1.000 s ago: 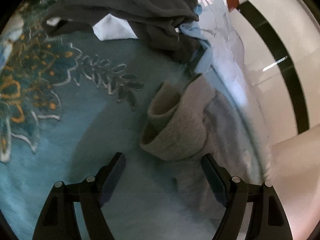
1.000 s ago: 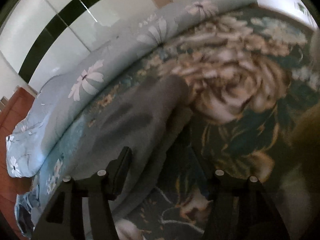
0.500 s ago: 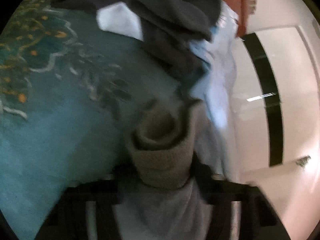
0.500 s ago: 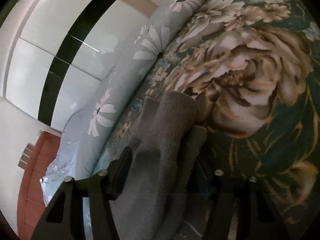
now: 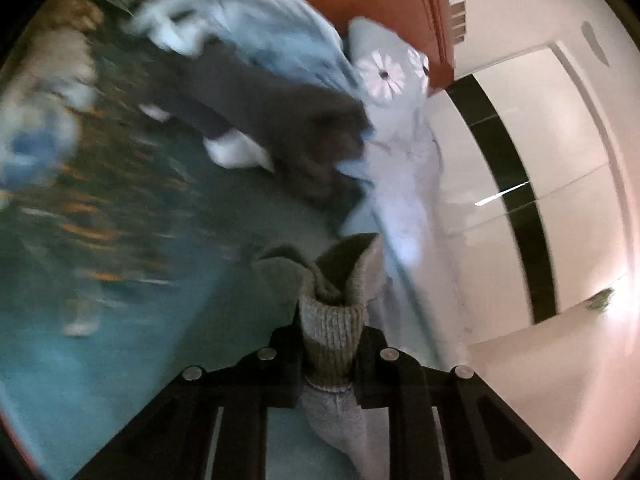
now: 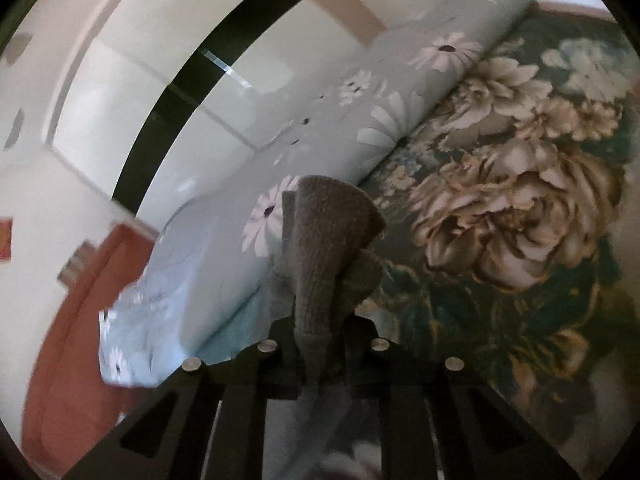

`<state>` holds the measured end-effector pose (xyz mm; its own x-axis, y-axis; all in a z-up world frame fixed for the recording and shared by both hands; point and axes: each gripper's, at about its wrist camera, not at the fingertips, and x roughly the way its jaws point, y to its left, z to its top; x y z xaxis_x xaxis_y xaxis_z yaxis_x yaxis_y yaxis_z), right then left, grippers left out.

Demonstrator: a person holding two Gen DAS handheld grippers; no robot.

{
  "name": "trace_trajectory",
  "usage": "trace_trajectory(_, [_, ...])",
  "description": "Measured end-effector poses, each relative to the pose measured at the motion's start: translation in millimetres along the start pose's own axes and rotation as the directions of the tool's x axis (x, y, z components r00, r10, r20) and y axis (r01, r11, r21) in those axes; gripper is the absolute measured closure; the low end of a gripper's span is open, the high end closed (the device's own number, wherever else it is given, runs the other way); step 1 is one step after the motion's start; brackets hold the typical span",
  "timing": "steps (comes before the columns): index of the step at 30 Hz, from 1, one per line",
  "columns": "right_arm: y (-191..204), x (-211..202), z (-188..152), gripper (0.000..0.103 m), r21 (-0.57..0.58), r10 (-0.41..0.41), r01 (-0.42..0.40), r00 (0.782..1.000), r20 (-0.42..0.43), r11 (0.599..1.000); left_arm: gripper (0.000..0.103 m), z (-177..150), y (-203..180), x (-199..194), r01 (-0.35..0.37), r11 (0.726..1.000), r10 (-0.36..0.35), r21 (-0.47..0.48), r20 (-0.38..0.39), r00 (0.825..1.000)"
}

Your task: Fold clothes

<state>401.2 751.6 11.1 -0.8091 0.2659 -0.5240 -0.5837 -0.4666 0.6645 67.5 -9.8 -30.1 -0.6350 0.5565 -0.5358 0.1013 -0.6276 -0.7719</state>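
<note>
bed: floral teal blanket [image 6: 520, 216], daisy sheet [image 6: 380, 120] along upper edge
room: white wardrobe [image 6: 132, 92], black stripe
left view only: dark clothes pile [image 5: 280, 120], upper middle
left gripper [image 5: 330, 354]: closing, pinching ribbed cuff [image 5: 332, 320], bottom center
right gripper [image 6: 320, 344]: closing, pinching other cuff [image 6: 324, 240]

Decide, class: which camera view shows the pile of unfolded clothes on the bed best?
The left wrist view: the pile of unfolded clothes, dark grey over pale blue, lies across the bed's far end, though blurred. The right wrist view shows none of it, only the floral bedspread and pillow.
</note>
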Motion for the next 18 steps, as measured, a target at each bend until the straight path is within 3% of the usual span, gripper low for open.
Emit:
trace_trajectory(4, [-11,12,-22,0.089,-0.046,-0.083,0.079,0.991,-0.101,0.996,0.084,-7,52,-6,-0.027,0.994,0.020,-0.103,-0.069,0.997])
trace_trajectory(9, [-3,12,-29,0.088,-0.049,-0.122,0.118,0.988,-0.095,0.992,0.081,-15,57,0,-0.063,0.995,0.056,-0.072,-0.093,0.994])
trace_trajectory(13, [44,-11,-32,0.088,-0.210,-0.134,0.124,0.990,-0.032,0.970,0.077,-22,56,-2,-0.078,0.993,0.068,-0.086,-0.116,0.991])
trace_trajectory(18, [127,-32,-58,0.088,-0.453,-0.144,0.158,0.987,0.066,0.877,0.066,-31,54,-19,-0.124,0.992,0.124,0.003,-0.100,0.987])
